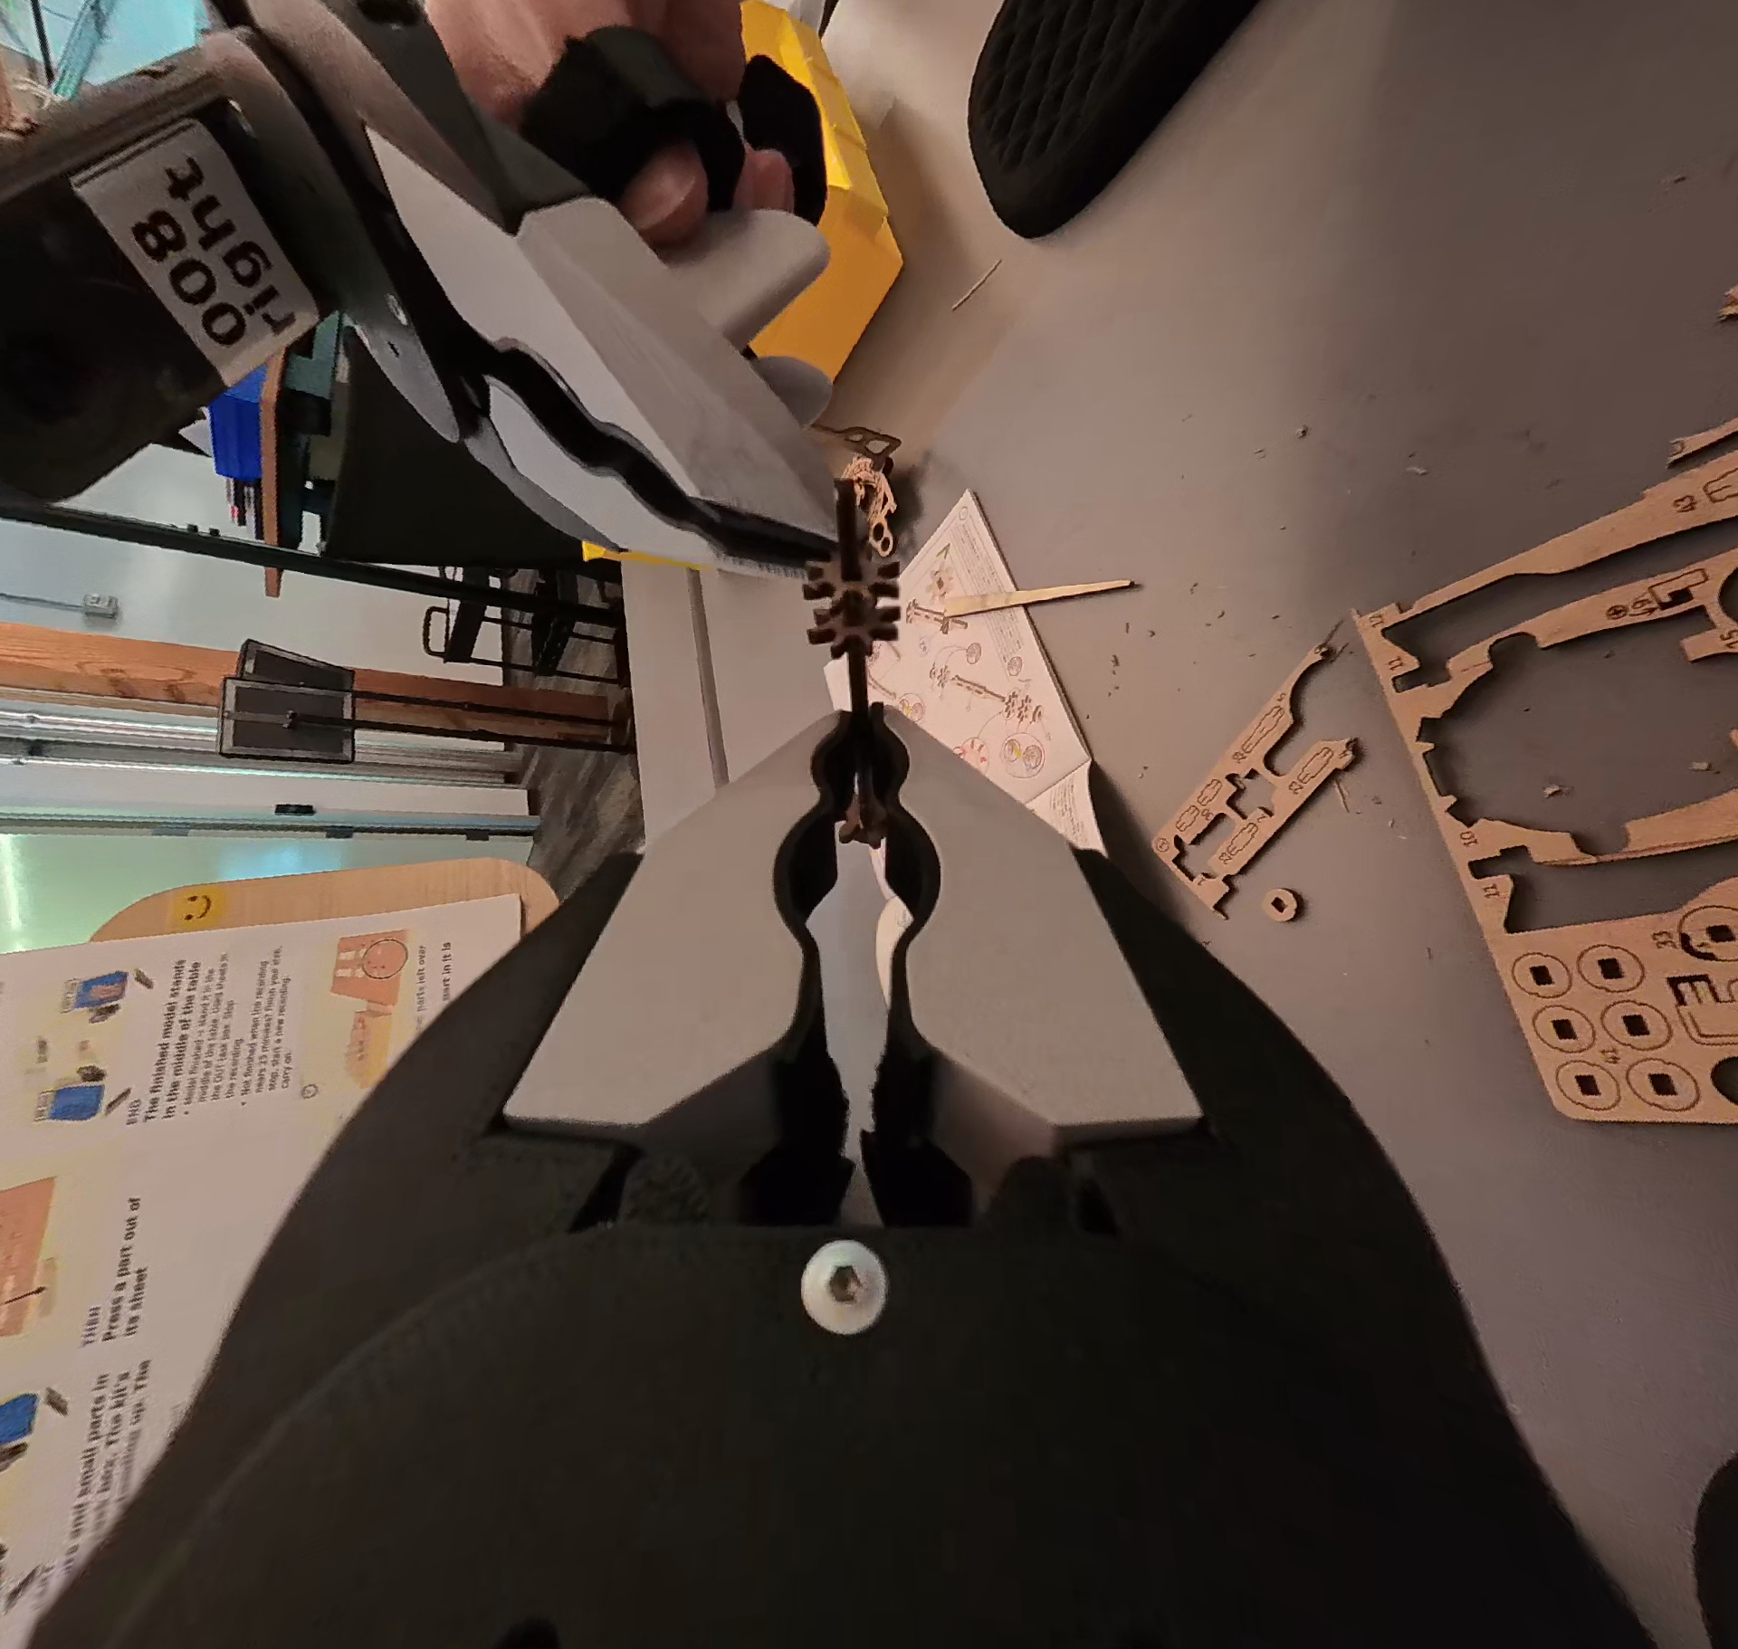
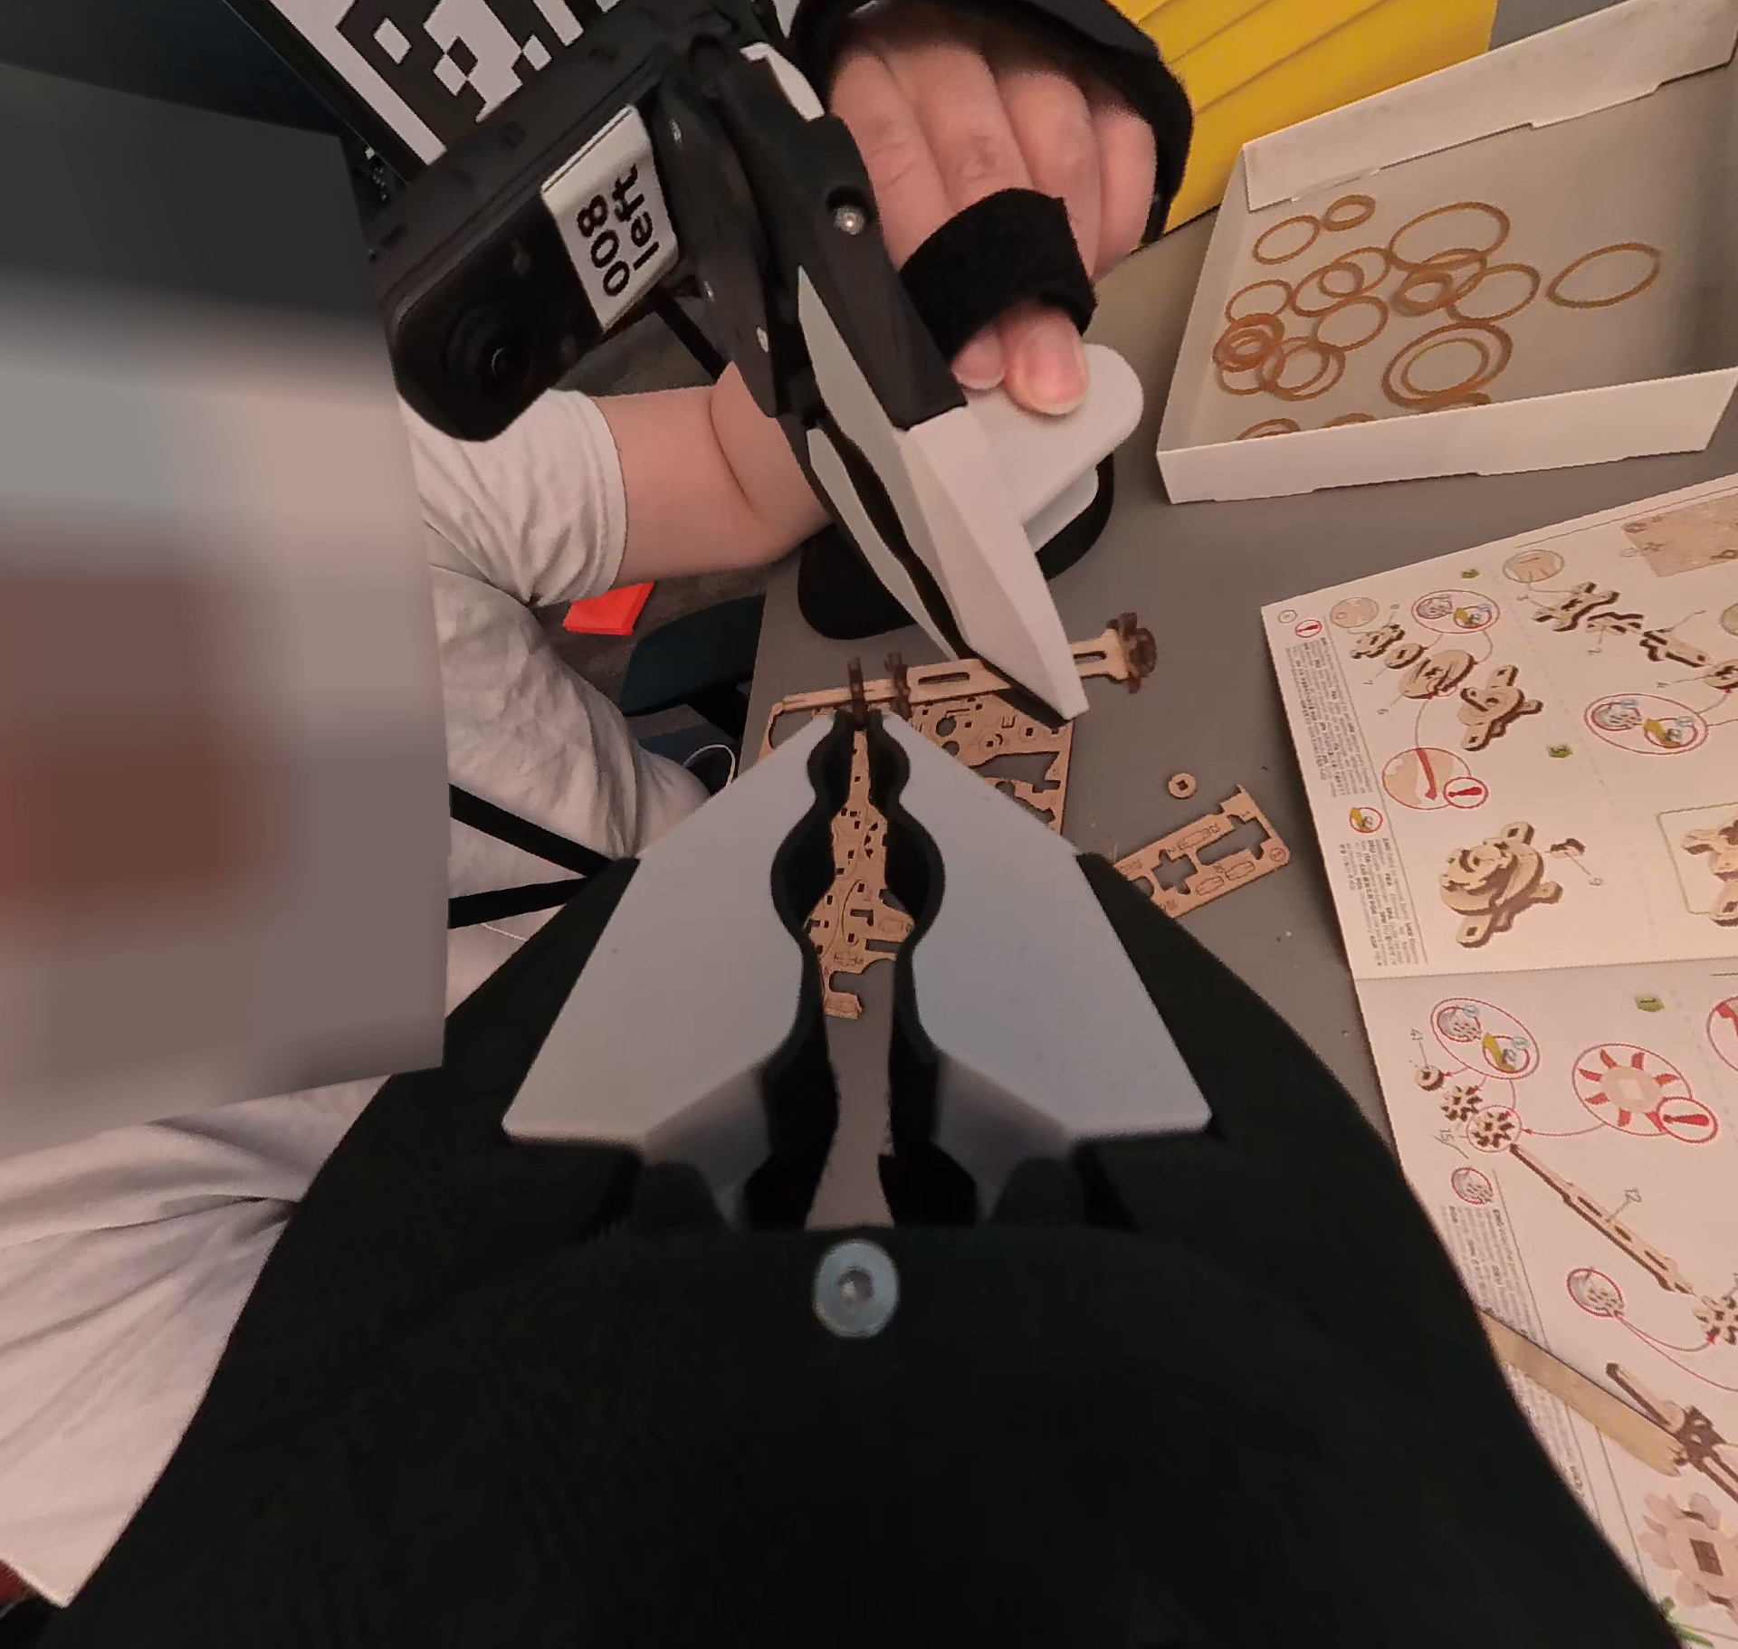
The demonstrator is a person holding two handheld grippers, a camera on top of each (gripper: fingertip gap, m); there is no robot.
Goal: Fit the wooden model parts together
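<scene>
We hold a thin wooden axle carrying two dark toothed gear wheels (image 1: 851, 602) in the air above the grey table (image 1: 1317, 381). In the left wrist view its long axis runs straight away from the left gripper (image 1: 858, 739), whose fingers are clamped on its near end. The right gripper (image 1: 828, 537) pinches the far end, just beyond the gears. In the right wrist view the axle runs crosswise, nearly level, above a punched-out plywood sheet (image 2: 997, 739) lying on the table beside the printed instruction sheet (image 2: 1505, 758).
</scene>
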